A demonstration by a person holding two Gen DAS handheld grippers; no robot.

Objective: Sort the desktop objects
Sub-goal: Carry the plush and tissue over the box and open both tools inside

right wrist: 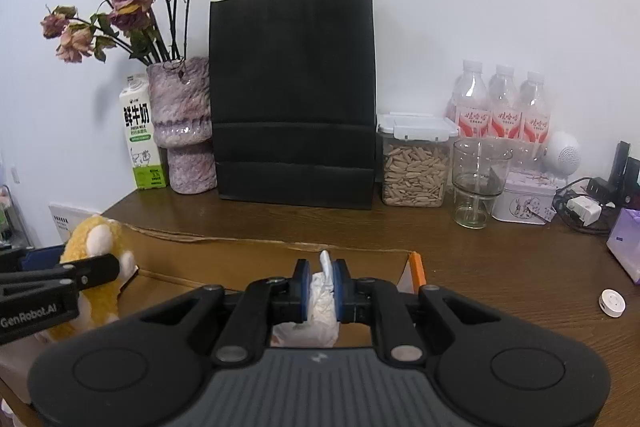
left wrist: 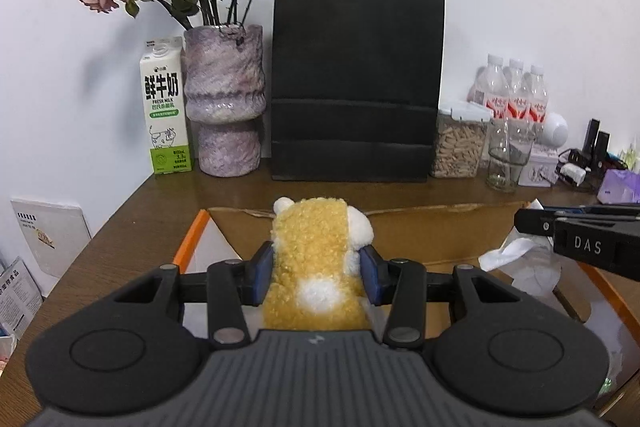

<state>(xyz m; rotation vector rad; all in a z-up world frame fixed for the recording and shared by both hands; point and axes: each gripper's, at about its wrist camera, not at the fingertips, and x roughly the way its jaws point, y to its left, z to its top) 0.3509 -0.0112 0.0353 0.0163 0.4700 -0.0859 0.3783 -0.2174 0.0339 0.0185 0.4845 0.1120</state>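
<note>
Mid-sort at lower centre of both views: left gripper (left wrist: pixel 316 273) fingers clamping a fluffy yellow-and-white plush toy (left wrist: pixel 316 259), right gripper (right wrist: pixel 322 285) fingers pinched shut on crumpled white tissue (right wrist: pixel 322 301), both above an open cardboard box (left wrist: pixel 420 235) on the brown wooden worktop (right wrist: pixel 480 259), neither released yet.

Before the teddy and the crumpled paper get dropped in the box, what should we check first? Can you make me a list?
1. Left gripper squeezing the plush toy: ok.
2. Right gripper shut on the crumpled paper: ok.
3. Cardboard box open below both: ok.
4. Grippers apart, not bumping: ok.
5. Room left inside the box: cannot tell.
6. Glass and bottles clear of the way: ok.
</note>
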